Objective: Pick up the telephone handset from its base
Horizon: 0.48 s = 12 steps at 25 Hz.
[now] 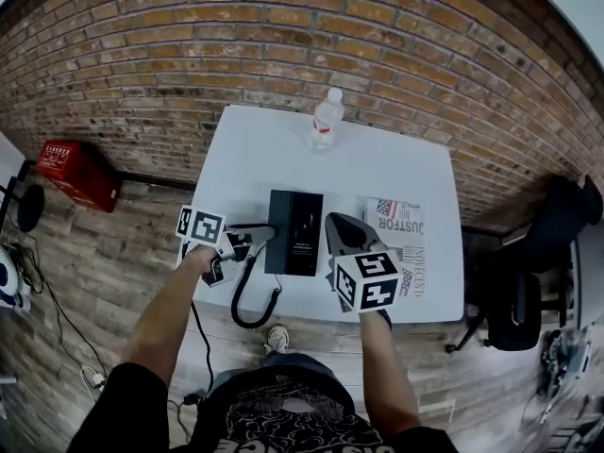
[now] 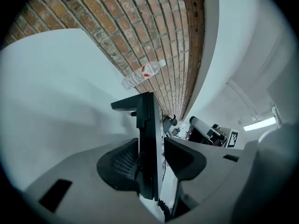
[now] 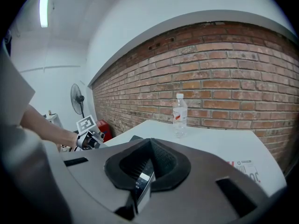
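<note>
A black telephone (image 1: 294, 232) lies in the middle of the white table (image 1: 264, 149), its handset (image 1: 280, 229) resting along the left side of the base. Its coiled cord (image 1: 247, 302) loops toward the front edge. My left gripper (image 1: 247, 243) is at the phone's left edge, turned on its side. In the left gripper view its jaws (image 2: 150, 141) stand wide on either side of the phone's black edge (image 2: 148, 118), with a sliver of gap on one side. My right gripper (image 1: 334, 223) hovers just right of the phone, its jaws (image 3: 150, 143) together and holding nothing.
A clear water bottle (image 1: 326, 119) stands at the table's far edge. A printed paper (image 1: 398, 239) lies right of the phone. On the floor are a red box (image 1: 80, 173) at the left and a dark chair (image 1: 528, 295) at the right. A brick wall runs behind.
</note>
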### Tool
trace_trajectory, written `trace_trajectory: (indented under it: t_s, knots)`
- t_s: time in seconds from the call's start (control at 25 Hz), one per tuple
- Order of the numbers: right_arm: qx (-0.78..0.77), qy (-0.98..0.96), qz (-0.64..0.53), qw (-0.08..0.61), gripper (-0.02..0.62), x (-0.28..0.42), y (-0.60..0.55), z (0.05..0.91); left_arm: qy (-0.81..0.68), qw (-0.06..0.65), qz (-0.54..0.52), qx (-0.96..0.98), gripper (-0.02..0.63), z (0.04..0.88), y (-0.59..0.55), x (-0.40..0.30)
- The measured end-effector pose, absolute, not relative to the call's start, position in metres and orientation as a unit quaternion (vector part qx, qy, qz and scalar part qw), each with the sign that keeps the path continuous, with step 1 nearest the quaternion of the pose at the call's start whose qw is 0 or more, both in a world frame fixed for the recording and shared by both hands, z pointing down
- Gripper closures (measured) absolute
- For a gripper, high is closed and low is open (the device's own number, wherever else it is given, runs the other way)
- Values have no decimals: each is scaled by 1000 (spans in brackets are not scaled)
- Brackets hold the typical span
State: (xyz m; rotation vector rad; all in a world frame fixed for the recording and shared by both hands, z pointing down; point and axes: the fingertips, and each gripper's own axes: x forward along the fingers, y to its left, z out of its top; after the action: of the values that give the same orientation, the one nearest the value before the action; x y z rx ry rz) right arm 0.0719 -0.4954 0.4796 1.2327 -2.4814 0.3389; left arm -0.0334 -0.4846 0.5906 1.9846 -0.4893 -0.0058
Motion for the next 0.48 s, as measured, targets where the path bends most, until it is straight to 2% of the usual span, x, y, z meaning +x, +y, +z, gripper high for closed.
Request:
trace_trajectory:
  t_s: [0.2,0.24,0.28,0.48]
  knots:
    - [432,-874,128,182,595,76,-506,490,-167,533,-14,830,440,587,-489,-25]
    - [432,-874,130,183,595,76,-507,492,-161,535,-11,830,459,588,-488,-23]
    - [431,-873,132,185,595,76,-508,495,-157,537,-9,829,512,589,-487,-22]
    - [426,-874,136,187,595,74,-513,499,-144,544,-12,826,528,589,-485,-23]
